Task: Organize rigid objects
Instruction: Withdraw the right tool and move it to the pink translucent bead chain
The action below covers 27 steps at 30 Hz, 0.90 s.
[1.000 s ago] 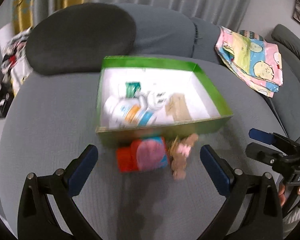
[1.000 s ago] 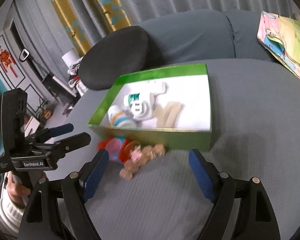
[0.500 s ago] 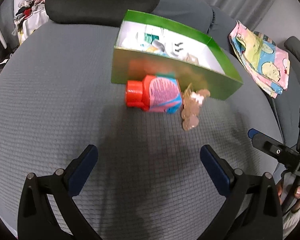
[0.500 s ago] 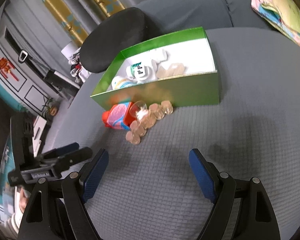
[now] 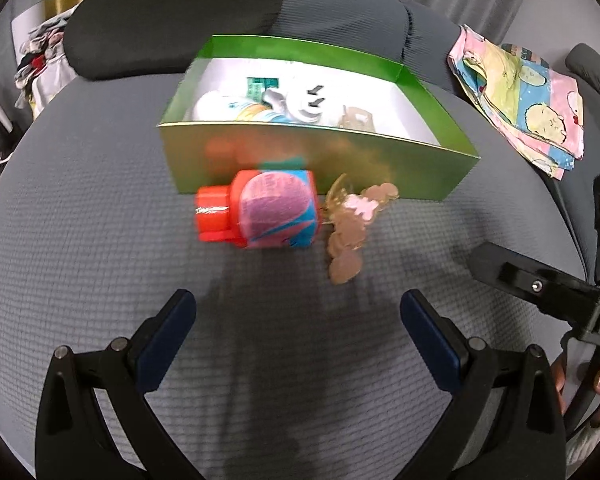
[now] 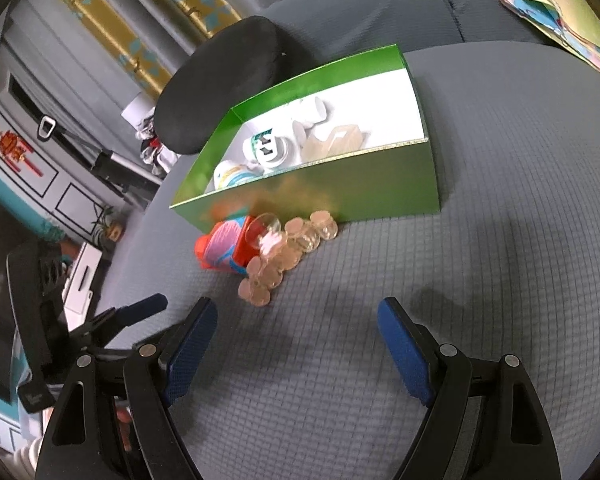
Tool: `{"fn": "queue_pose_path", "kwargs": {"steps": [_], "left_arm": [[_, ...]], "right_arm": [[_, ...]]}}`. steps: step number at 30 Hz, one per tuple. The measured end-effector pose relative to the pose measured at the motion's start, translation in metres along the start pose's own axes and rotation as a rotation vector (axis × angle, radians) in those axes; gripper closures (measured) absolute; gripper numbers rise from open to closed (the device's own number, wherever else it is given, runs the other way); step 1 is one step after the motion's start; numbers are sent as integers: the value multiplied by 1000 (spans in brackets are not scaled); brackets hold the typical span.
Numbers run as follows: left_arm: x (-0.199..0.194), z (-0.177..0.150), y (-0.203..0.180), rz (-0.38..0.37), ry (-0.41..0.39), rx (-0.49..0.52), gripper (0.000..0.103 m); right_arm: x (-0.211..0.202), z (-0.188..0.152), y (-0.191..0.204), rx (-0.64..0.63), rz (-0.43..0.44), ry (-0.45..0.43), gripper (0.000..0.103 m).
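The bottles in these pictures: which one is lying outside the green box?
The red-capped bottle with the pink and blue label. It lies on its side on the grey cushion against the green box; the white bottle is inside.

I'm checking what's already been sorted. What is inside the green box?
Inside the green box lie a white plug adapter, a white bottle with a blue-orange label and a tan piece. The near wall hides their lower parts and the floor.
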<state>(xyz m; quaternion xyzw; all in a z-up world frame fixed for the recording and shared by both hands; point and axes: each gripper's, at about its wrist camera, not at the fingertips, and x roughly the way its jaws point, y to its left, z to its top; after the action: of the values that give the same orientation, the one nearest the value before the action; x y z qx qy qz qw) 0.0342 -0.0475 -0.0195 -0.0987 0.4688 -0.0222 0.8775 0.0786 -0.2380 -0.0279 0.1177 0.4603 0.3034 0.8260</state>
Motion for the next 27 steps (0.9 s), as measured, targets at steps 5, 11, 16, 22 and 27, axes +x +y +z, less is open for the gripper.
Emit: {"fn": "queue_pose_path", "kwargs": {"steps": [5, 11, 16, 22, 27], "left_arm": [[9, 5, -10, 1, 3, 10, 1], [20, 8, -9, 7, 24, -38, 1], [26, 11, -10, 9, 18, -49, 1], [32, 14, -13, 10, 24, -44, 1], [40, 17, -16, 10, 26, -46, 1]], "right_arm": [[9, 10, -5, -10, 10, 3, 19], [22, 18, -10, -26, 18, 16, 19], [30, 25, -10, -46, 25, 25, 19], [37, 31, -10, -64, 31, 28, 19], [45, 33, -13, -70, 37, 45, 19]]}}
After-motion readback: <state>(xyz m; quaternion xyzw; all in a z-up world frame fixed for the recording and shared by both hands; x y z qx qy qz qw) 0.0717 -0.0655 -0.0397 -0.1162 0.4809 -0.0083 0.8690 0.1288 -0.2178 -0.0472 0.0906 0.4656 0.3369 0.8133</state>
